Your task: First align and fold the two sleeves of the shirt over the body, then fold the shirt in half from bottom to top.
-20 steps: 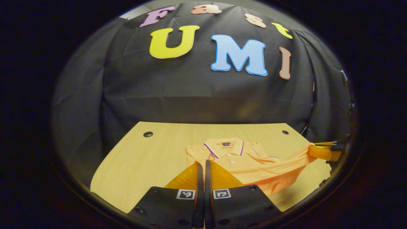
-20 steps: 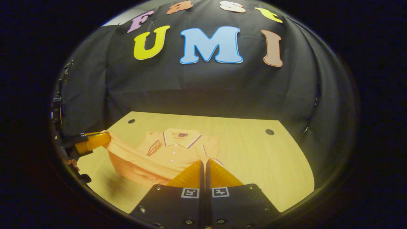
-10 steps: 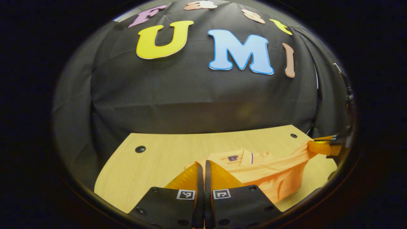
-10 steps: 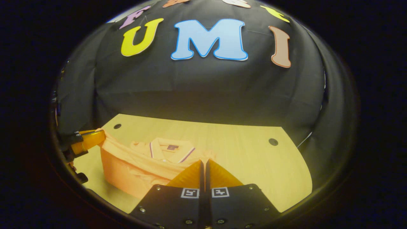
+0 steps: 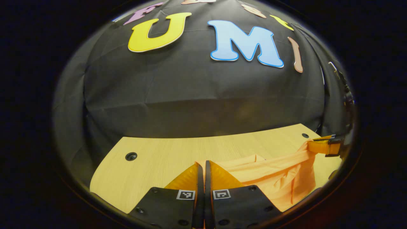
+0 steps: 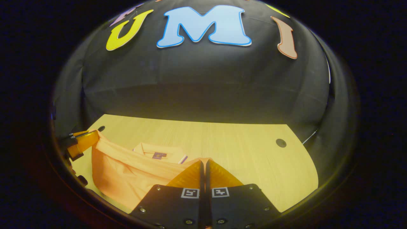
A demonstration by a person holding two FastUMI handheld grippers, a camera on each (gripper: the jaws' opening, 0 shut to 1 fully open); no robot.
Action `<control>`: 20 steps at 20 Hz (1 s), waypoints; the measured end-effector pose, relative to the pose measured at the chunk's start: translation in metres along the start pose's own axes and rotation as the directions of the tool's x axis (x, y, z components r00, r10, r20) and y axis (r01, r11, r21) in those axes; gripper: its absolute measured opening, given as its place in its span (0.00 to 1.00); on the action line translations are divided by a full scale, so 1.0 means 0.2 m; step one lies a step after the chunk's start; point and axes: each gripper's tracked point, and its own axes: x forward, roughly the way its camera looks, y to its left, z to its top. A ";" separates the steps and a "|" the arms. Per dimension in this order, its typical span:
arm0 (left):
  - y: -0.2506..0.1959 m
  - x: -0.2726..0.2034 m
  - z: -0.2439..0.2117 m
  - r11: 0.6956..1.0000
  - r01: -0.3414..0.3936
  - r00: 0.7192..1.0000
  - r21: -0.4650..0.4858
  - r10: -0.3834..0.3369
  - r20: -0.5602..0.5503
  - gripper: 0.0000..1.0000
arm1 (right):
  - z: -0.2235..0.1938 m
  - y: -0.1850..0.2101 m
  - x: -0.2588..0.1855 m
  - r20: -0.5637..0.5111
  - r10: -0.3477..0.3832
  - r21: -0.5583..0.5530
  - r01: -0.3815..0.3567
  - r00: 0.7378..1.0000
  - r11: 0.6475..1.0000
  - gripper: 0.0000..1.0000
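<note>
While both grippers pinch its bottom hem corners, jaws closed on fabric, the orange polo shirt (image 6: 127, 173) hangs lifted over the light wooden table (image 6: 241, 152), left gripper (image 5: 201, 165), right gripper (image 6: 203, 163); raised cloth hides most of the collar (image 6: 162, 153), sleeves unseen.

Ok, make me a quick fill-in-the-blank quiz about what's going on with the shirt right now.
1. The garment being folded is an ____ shirt.
2. It lies on a wooden ____.
3. The left claw and the right claw are each ____ on the hem.
4. Near the shirt's collar sits a small purple ____.

Missing words: orange; table; shut; label
</note>
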 end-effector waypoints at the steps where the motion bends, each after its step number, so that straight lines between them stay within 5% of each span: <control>1: 0.01 0.03 -0.01 1.000 -0.003 1.000 0.007 0.003 0.002 0.06 | 0.02 0.00 0.04 0.004 -0.007 -0.001 0.007 1.000 1.000 0.00; 16: 0.08 0.26 -0.28 0.999 -0.016 0.995 0.041 0.020 -0.096 0.07 | -0.09 0.05 0.34 -0.058 -0.053 -0.019 0.052 0.997 0.998 0.02; 20: 0.07 0.24 -0.28 0.999 -0.023 0.994 0.049 0.028 -0.105 0.15 | -0.11 0.06 0.34 -0.072 -0.042 -0.034 0.040 0.997 0.999 0.05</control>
